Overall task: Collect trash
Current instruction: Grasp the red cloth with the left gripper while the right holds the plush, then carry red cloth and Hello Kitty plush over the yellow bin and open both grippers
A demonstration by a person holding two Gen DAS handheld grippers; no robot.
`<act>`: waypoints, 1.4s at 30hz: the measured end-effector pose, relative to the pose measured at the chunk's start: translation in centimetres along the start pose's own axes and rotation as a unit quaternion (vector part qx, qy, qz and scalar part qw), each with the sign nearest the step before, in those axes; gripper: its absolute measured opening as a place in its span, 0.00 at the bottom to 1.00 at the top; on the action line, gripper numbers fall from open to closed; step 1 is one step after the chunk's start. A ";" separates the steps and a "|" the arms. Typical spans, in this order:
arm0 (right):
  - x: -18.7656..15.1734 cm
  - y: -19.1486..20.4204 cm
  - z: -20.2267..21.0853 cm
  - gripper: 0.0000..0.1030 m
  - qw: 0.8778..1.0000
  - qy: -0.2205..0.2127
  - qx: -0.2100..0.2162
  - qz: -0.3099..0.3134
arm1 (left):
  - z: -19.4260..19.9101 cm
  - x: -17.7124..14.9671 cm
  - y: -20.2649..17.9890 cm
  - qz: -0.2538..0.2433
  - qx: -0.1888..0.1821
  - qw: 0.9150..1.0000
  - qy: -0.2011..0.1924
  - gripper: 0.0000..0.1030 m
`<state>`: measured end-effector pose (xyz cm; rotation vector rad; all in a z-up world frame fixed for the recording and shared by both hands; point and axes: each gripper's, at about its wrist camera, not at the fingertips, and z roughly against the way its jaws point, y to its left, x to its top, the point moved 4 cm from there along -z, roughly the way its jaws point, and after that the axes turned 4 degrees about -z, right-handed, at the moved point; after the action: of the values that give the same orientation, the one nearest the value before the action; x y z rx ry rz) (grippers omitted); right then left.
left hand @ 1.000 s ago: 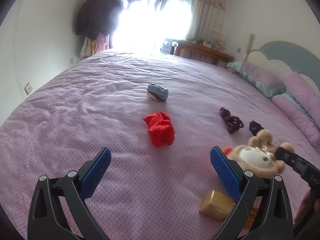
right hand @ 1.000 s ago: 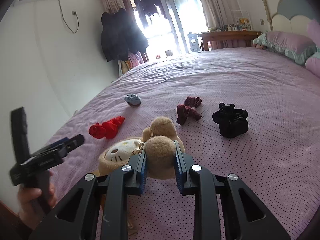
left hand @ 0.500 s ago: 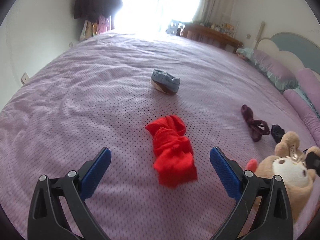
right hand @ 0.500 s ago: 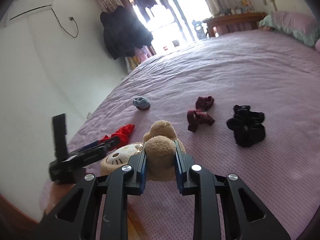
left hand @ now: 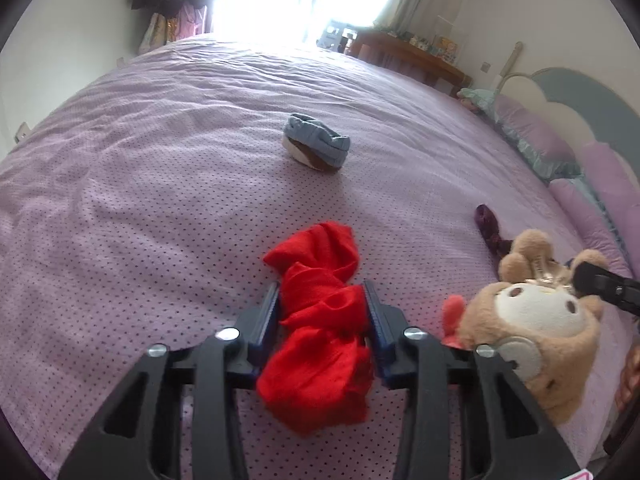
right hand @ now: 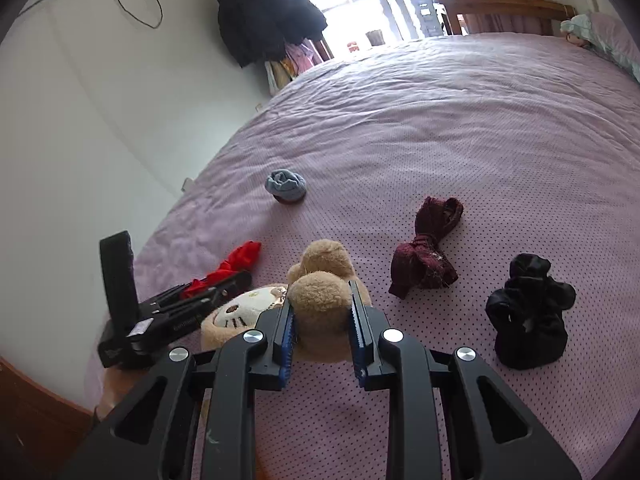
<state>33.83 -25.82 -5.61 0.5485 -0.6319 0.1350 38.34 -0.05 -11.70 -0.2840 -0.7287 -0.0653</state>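
Red cloth (left hand: pixel 320 320) in left gripper (left hand: pixel 322 312)

Left hand-held gripper (left hand: pixel 323 312), right hand-held gripper (right hand: pixel 322 326): both clamped.

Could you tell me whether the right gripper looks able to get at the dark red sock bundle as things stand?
Probably not yet: the right gripper is shut on the plush toy. The dark red sock bundle lies unobstructed on the bedspread, ahead to the right.
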 end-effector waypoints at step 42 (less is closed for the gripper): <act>-17.8 -4.3 25.9 0.23 0.992 -0.044 -0.121 -0.009 | 15.6 -12.9 -27.4 -0.188 -0.238 0.952 -0.032 0.37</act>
<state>7.19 -42.33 -0.76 0.3265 -0.7189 0.0168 14.33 -22.54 -2.80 -0.6063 -0.8194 -0.6030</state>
